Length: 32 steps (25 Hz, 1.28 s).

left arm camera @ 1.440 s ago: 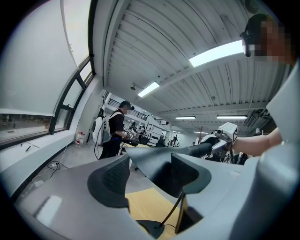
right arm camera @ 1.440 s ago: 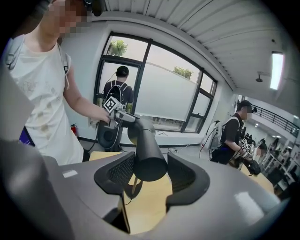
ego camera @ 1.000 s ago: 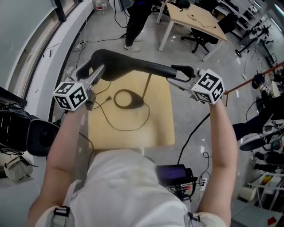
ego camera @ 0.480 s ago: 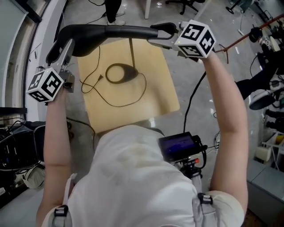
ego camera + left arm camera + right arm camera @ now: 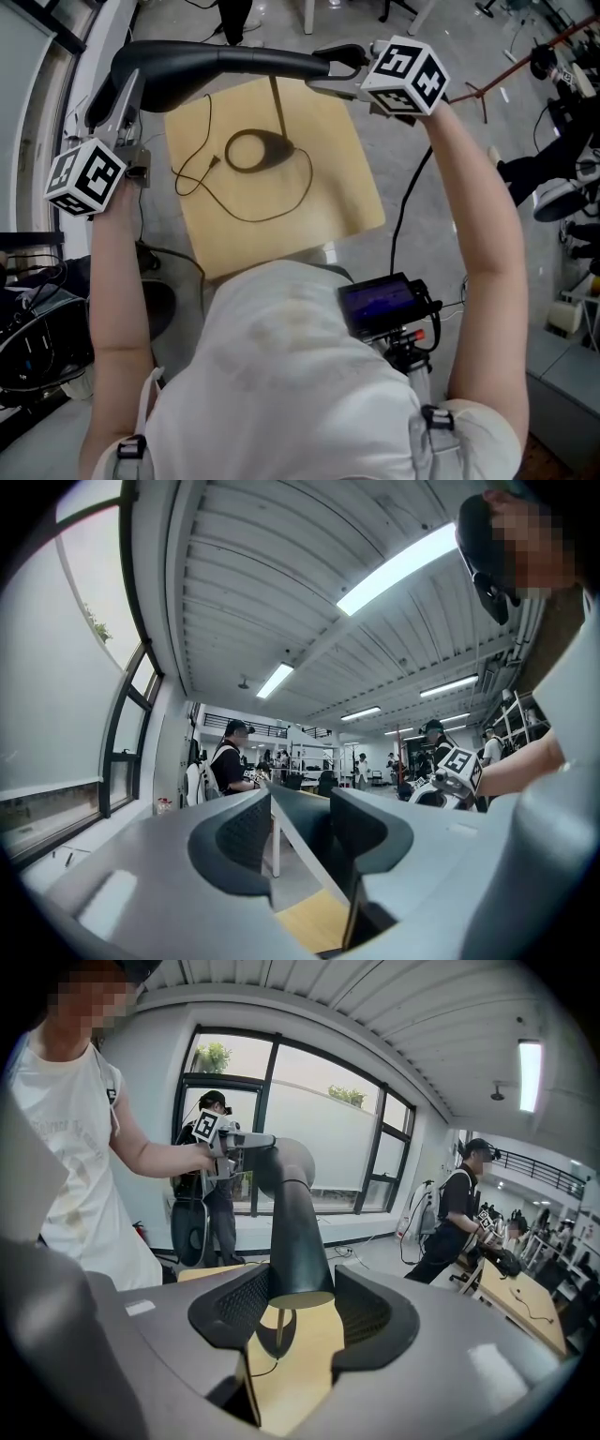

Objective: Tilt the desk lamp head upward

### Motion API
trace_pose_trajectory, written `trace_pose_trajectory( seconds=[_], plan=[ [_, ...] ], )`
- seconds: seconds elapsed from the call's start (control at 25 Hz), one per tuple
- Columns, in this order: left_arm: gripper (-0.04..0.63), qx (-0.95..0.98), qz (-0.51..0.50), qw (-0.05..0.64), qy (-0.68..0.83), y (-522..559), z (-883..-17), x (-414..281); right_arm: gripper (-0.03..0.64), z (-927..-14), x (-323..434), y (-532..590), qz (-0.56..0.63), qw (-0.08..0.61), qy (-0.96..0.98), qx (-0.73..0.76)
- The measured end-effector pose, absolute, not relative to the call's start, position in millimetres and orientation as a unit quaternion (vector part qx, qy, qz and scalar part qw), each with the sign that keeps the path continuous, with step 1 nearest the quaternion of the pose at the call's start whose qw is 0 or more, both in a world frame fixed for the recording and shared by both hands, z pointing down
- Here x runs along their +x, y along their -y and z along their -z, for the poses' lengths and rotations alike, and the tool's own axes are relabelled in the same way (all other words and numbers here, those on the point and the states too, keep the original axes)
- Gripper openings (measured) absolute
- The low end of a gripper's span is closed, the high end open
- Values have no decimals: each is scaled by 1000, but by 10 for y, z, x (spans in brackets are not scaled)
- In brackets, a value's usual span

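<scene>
We count two grippers, one lamp, one table, one cord. Off the table's (image 5: 349, 192) left edge, the left gripper (image 5: 124, 89): jaws partly apart and just been closing, the lamp's (image 5: 225, 64) bent-down end between them, a gap showing at one pad. Lamp: one long matte-black head spanning the table's far edge, thin stem (image 5: 278, 108) down to an oval base (image 5: 258, 150) on the tabletop, cord (image 5: 234, 214) looping beside it. Above the far right corner, the right gripper (image 5: 330, 72) clamps the head's blunt right end.
</scene>
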<state>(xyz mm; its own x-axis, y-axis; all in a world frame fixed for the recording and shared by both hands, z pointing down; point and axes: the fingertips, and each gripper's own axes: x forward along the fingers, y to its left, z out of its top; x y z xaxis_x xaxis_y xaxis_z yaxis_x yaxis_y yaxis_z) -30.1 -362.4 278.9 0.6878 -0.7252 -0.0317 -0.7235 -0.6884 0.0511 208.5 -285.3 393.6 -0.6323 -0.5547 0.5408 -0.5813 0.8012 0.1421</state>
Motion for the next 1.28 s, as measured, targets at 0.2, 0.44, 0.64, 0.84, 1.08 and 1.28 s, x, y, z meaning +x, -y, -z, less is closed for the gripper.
trace_pose_trajectory(
  seconds=[0.2, 0.44, 0.64, 0.84, 1.08, 1.28],
  plan=[
    [179, 918, 33, 12, 394, 3623, -2659, -270, 230, -3964, 2076, 2873, -29, 284, 905, 314],
    [163, 916, 46, 5, 398, 3629, -2506, -263, 230, -3930, 2045, 2937, -22, 271, 910, 314],
    [151, 923, 53, 19, 380, 3555, -2601, -144, 230, -4130, 2113, 2739, -47, 273, 905, 322],
    [138, 925, 59, 6, 375, 3500, -2450, -110, 230, -4139, 2103, 2792, -37, 263, 909, 322],
    [132, 928, 61, -6, 368, 3407, -2359, -58, 230, -4179, 2093, 2741, -40, 261, 909, 321],
    [129, 931, 58, -30, 359, 3318, -2254, 37, 229, -4236, 2085, 2704, -45, 256, 911, 321]
  ],
)
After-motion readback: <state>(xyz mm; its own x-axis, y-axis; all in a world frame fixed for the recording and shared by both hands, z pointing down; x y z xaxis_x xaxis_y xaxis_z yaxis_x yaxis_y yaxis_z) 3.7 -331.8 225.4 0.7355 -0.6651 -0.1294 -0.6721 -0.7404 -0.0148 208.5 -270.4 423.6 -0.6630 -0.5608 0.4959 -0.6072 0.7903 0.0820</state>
